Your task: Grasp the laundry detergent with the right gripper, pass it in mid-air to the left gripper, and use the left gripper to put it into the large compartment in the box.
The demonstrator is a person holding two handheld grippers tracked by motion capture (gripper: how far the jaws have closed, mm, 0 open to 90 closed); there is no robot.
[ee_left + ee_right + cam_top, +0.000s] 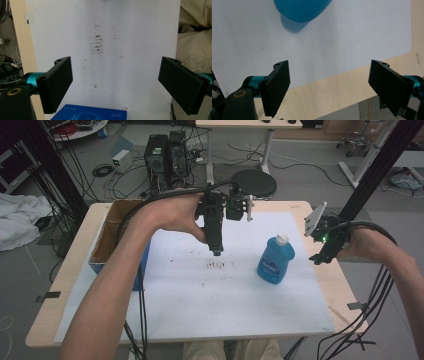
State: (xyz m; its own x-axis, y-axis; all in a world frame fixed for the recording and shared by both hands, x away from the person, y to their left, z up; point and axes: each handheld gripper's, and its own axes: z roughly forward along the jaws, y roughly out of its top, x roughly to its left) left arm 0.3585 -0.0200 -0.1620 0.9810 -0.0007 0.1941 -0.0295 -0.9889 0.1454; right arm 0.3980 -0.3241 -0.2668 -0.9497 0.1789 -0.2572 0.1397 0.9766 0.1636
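white mat (pixel 200 300) under blue bottle (pixel 275 260)

Blue bottle (pixel 275 259): translucent blue plastic, white cap, blue label on the front. Stands upright on the white sheet (pixel 210 305), right of centre, just inside the sheet's right edge. Cap on. In the right gripper view its rounded blue body (pixel 302 8) shows at the top edge, casting a shadow on the sheet; nothing touches it.
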